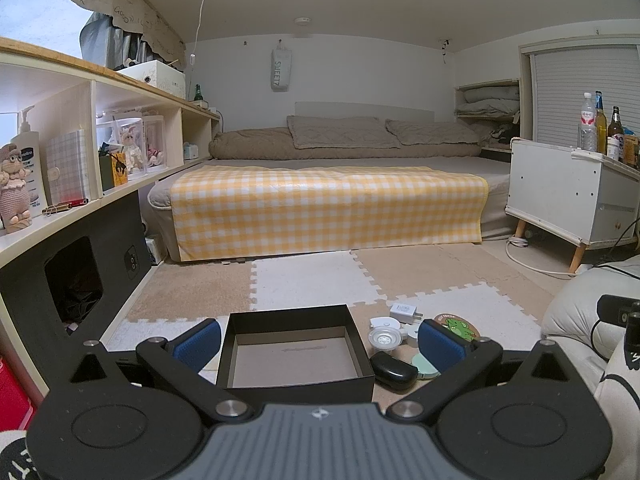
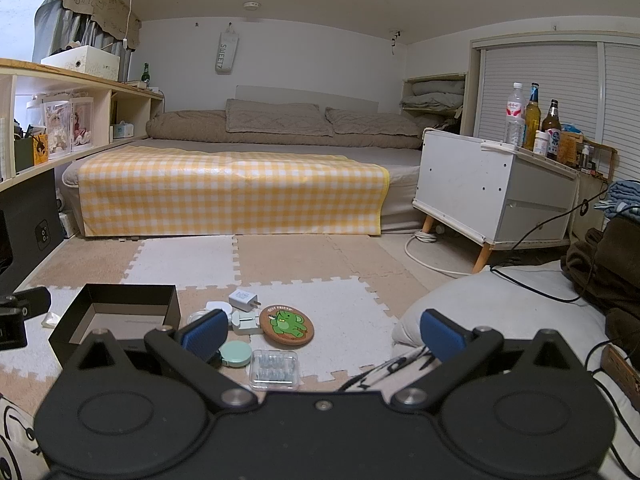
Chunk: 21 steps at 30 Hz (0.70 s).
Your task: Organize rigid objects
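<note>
An empty black box (image 1: 296,354) (image 2: 120,312) stands open on the floor mat, between the blue pads of my open left gripper (image 1: 320,340). Right of it lie small items: a black case (image 1: 392,368), a white charger plug (image 1: 405,312) (image 2: 243,299), a round clear-white lid (image 1: 385,337), a mint round case (image 2: 236,354), a white-green clip (image 2: 246,323), a round coaster with a green elephant (image 2: 286,324) (image 1: 460,326) and a clear plastic case (image 2: 275,369). My right gripper (image 2: 324,334) hangs open above the mat, holding nothing, its left pad over the mint case.
A bed with a yellow checked cloth (image 1: 328,208) fills the back. A long shelf unit (image 1: 100,152) runs along the left. A white cabinet (image 2: 492,196) with bottles stands right, cables trailing from it. A white cushion (image 2: 500,312) lies at the right.
</note>
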Available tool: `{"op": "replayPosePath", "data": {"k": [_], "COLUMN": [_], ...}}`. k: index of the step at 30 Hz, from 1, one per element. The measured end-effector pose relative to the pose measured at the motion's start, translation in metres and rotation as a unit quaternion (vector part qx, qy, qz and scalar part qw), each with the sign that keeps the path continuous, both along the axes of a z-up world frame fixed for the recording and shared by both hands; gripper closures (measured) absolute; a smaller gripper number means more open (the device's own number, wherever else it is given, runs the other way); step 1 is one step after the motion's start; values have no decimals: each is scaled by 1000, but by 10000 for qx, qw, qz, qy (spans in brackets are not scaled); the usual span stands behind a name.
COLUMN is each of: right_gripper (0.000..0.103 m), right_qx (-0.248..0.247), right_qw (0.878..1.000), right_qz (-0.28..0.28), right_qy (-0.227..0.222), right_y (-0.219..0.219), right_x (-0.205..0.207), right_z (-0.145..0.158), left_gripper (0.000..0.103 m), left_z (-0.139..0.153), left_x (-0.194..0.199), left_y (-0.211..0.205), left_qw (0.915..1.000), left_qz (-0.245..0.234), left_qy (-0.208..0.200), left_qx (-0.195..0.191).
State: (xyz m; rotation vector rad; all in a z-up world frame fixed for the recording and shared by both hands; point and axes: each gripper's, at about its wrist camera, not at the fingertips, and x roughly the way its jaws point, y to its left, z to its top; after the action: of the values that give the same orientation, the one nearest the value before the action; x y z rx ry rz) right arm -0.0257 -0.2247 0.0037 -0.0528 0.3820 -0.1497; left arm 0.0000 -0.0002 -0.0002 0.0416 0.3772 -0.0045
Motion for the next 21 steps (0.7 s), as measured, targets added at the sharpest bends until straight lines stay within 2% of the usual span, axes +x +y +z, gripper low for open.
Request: {"op": "replayPosePath", "data": {"k": [21], "right_gripper": [0], "right_qx": [-3], "right_qw": [10000], "right_qz": [-1], "right_qy": [-3], "right_y": [0], "right_x": [-2], "right_z": [0], "left_gripper": [0], "left_z": [0], "left_x": [0], "left_y": [0], "left_qw": [10000], "left_qz": [0], "left_qy": [0], "left_qx": [3]}}
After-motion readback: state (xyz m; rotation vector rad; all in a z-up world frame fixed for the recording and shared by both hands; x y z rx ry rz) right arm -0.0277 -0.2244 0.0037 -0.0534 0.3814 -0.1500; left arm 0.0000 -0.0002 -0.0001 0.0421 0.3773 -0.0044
